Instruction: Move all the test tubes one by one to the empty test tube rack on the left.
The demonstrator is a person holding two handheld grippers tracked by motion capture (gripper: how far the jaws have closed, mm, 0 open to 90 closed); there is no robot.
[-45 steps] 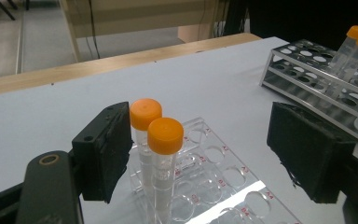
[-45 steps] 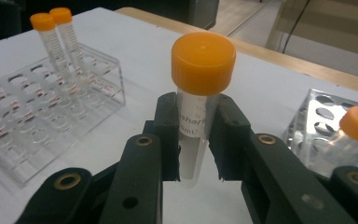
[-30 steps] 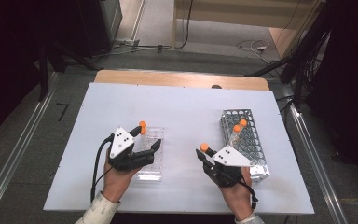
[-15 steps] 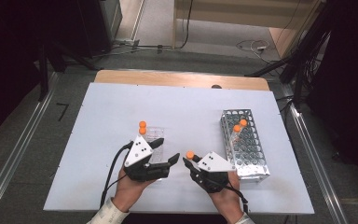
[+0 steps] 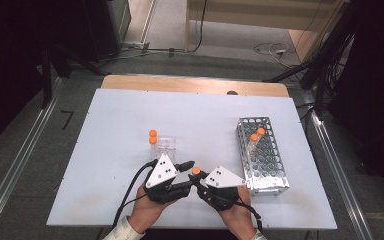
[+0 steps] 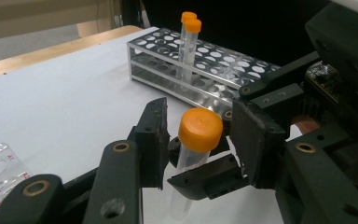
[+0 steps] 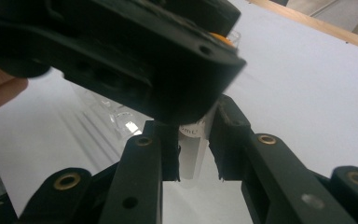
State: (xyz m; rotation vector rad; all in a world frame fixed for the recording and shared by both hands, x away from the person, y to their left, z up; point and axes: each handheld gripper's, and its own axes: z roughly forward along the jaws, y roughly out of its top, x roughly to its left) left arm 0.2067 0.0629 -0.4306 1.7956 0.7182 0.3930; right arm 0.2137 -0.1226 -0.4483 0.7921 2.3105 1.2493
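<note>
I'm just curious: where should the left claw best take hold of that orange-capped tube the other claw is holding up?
By the orange cap, one jaw on either side. The tube stands upright with its clear body clamped in the right claw, so only the round, wider cap stays free for the left claw.

Over the last second both hands drew inward from their separate places on the table until the left gripper (image 5: 186,171) and the right gripper (image 5: 196,181) met near the front edge. The right gripper carried its orange-capped tube (image 6: 193,158) away from the metal rack (image 5: 270,170) toward the middle. The left gripper left the clear plastic box (image 5: 165,145), which showed uncovered. Its jaws had just been closing around the tube's cap, with a small gap on each side
</note>
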